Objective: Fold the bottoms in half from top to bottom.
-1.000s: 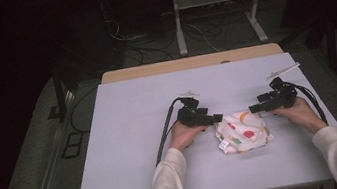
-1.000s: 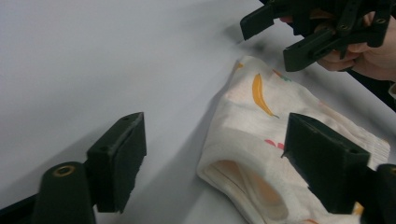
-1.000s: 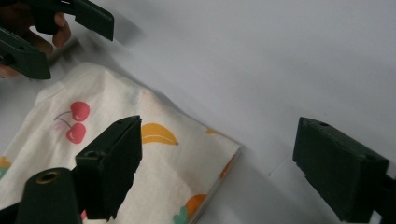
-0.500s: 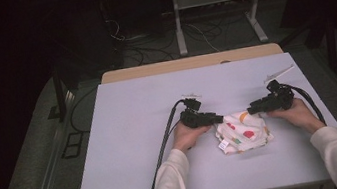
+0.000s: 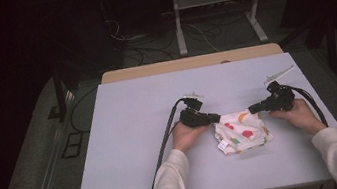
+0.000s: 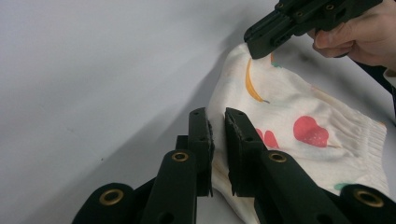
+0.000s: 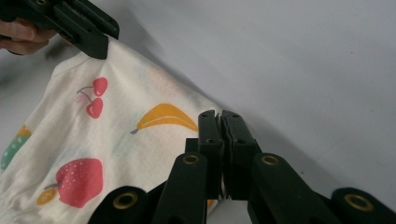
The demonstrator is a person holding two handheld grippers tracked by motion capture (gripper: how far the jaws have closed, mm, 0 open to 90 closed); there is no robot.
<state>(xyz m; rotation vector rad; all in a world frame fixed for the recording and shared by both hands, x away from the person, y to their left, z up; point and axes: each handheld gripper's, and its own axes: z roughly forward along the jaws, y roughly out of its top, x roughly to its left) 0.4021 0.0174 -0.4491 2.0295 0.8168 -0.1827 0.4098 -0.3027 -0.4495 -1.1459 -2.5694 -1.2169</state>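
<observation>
A white cloth (image 5: 240,132) printed with fruit lies crumpled on the pale table (image 5: 131,130) in front of the person. My left gripper (image 5: 216,117) has just been closing, and its jaws pinch the cloth's far left edge (image 6: 299,112), with fabric between the pads (image 6: 217,116). My right gripper (image 5: 252,109) has also just been closing and holds the far right corner, beside the banana print (image 7: 163,116); its jaws (image 7: 219,116) are pressed together on the fabric. Each gripper view shows the other gripper (image 6: 254,46) (image 7: 100,46) at the opposite corner.
Bare table surface lies to the left and beyond the cloth. A wooden strip (image 5: 192,62) borders the table's far edge. Behind it stand a metal frame (image 5: 217,11) and loose cables (image 5: 133,44) on the dark floor. Black cables (image 5: 165,150) trail from both grippers.
Both pairs of jaws stood wide beside the cloth and have closed on its far corners. The hands have hardly shifted.
</observation>
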